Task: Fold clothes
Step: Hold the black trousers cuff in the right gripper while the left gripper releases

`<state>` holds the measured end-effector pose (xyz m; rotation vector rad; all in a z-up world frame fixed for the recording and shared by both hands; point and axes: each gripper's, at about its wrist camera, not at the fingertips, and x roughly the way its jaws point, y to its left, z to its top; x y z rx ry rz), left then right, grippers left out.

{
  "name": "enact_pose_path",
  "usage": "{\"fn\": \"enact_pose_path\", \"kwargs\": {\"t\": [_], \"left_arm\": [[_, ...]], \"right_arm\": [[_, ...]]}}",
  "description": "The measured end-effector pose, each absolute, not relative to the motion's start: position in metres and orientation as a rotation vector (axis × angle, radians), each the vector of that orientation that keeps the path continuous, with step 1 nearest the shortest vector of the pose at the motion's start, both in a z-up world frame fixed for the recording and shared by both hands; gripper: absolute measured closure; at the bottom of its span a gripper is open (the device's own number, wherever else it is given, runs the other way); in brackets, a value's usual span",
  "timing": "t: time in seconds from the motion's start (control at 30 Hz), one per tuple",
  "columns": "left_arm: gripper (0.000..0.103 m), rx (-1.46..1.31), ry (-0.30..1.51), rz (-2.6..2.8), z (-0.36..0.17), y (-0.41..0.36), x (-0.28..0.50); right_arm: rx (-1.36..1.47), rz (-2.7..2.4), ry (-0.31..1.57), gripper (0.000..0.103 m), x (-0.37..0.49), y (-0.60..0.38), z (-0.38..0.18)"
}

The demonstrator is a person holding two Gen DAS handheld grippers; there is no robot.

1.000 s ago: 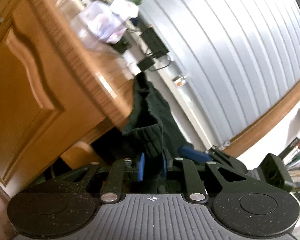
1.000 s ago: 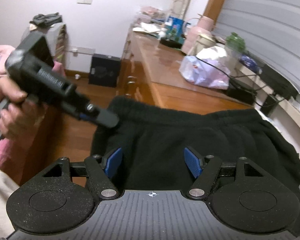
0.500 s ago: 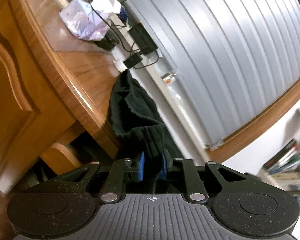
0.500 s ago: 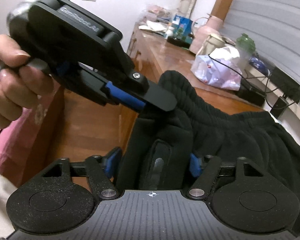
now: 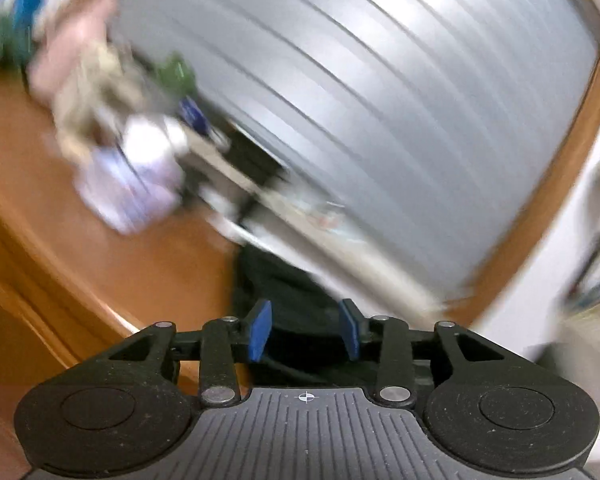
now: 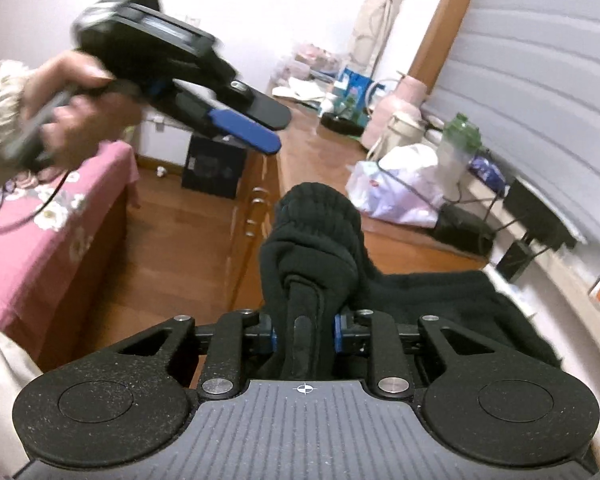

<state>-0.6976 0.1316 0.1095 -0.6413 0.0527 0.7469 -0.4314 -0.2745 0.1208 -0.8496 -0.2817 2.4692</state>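
My right tool point(image 6: 303, 338) is closing on the bunched cuff of the black pants point(image 6: 440, 304), lifting it off the wooden surface point(image 6: 324, 152) for folding; left tool point(image 6: 256, 124) opening, empty, lifted clear.

Wooden counter point(image 6: 324, 148) along grey slatted shutter point(image 6: 540, 60); white wall point(image 6: 260, 8); wood floor point(image 6: 172, 232); pink floral bed point(image 6: 52, 232).

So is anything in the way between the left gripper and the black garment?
Nothing visible. The left gripper, jaws opening and empty, hangs in clear air above the garment, whose bunched end the right gripper is closing on at the desk edge.
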Motion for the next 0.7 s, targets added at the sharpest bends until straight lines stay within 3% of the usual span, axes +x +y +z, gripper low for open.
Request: {"fn": "enact_pose_path", "kwargs": {"t": [0.3,0.5,0.7], "left_arm": [[0.066,-0.536,0.377,0.611,0.091,0.277,-0.565],[0.075,-0.405,0.673,0.550,0.059,0.301,-0.511],[0.075,-0.427,0.695,0.544,0.055,0.307,-0.512]], "right_arm": [[-0.960,2.408,-0.525,0.079,-0.435,-0.277,0.133],[-0.963,2.314,-0.643,0.080,-0.420,-0.261,0.152],[-1.000,2.156,-0.826,0.082,-0.401,-0.209,0.173]]}}
